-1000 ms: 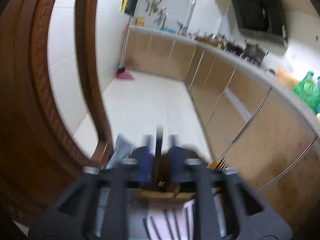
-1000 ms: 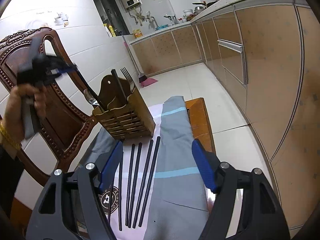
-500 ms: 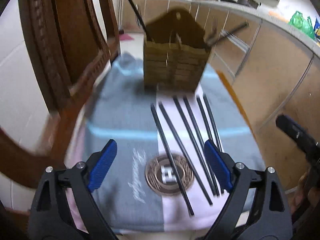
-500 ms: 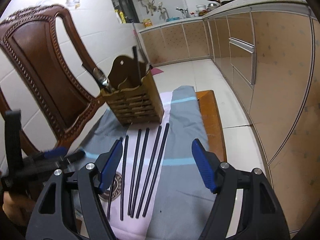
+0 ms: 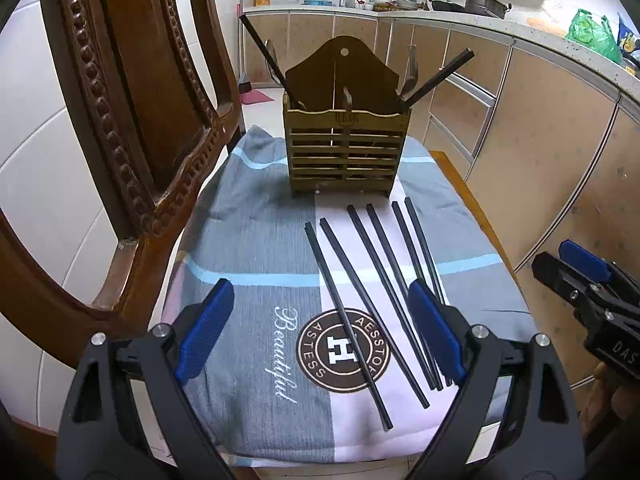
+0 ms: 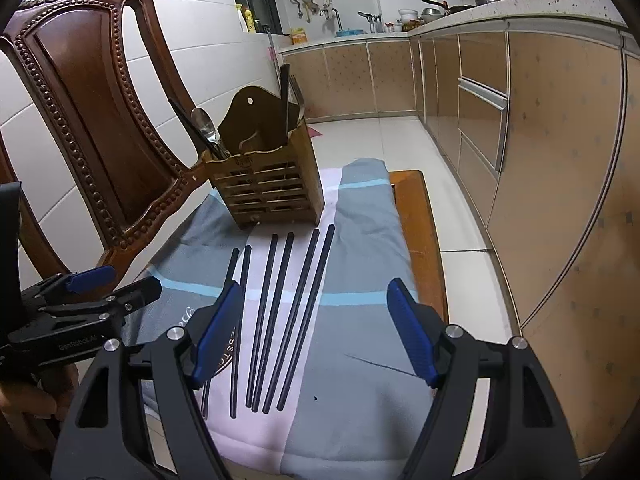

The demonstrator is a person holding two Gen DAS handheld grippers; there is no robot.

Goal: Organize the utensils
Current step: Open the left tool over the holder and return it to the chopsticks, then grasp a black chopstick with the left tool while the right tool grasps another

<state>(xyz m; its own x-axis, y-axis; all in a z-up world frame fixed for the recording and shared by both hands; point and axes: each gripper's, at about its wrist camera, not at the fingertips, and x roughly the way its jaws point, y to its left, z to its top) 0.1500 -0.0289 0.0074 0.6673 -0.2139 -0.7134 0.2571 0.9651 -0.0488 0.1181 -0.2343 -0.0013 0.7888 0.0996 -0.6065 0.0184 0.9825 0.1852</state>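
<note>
Left hand-held gripper point(image 5: 322, 332): its right pad point(image 5: 436, 334) covers lower parts of the two rightmost chopsticks point(image 5: 416, 240), so their near ends can't be made out. In right wrist view, the right hand-held gripper point(image 6: 316, 330) w/ its left pad point(image 6: 218, 334) hides the middle of the leftmost chopstick point(image 6: 231, 266). Utensil holder point(image 5: 346, 148): slats hide the lower ends of what stands inside; contents behind the back board unclear. Chair point(image 5: 132, 120) back cut off at frame top and left. Person's hand point(image 6: 28, 396) mostly out of frame, bottom-left. Items on far worktop point(image 5: 400, 10) too small to ID. Cushion point(image 5: 256, 264) front edge hidden by gripper bodies.
</note>
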